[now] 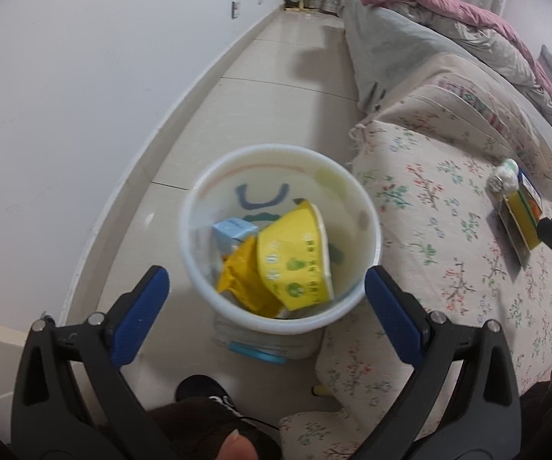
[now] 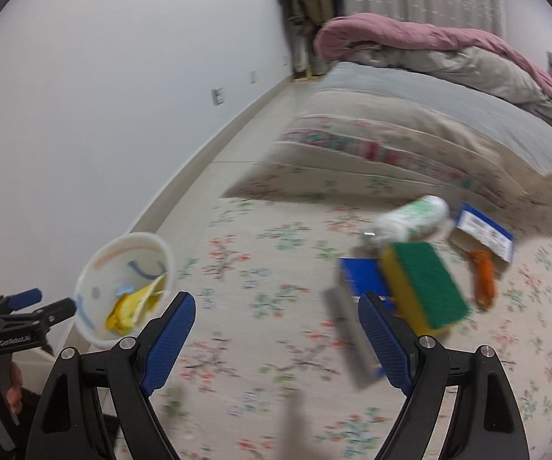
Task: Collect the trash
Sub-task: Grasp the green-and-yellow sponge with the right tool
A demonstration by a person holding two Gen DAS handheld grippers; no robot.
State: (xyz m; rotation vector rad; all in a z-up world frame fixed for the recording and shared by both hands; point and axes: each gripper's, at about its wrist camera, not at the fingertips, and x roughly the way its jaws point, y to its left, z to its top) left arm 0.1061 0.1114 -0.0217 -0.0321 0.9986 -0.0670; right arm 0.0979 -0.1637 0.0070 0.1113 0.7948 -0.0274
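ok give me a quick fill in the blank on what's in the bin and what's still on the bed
1. The crushed paper bowl in the white bin is mostly ____ in colour.
2. The sponge on the floral bedspread has a ____ scouring side facing up.
3. The bin stands on the ____, beside the bed.
4. The right gripper has ____ between its pads.

Missing words: yellow; green; floor; nothing

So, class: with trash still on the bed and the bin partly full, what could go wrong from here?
1. The right gripper is open and empty beside the sponge; it might grab the wrong item.
2. The bottle lies on its side and might roll.
3. The bin could tip if knocked.
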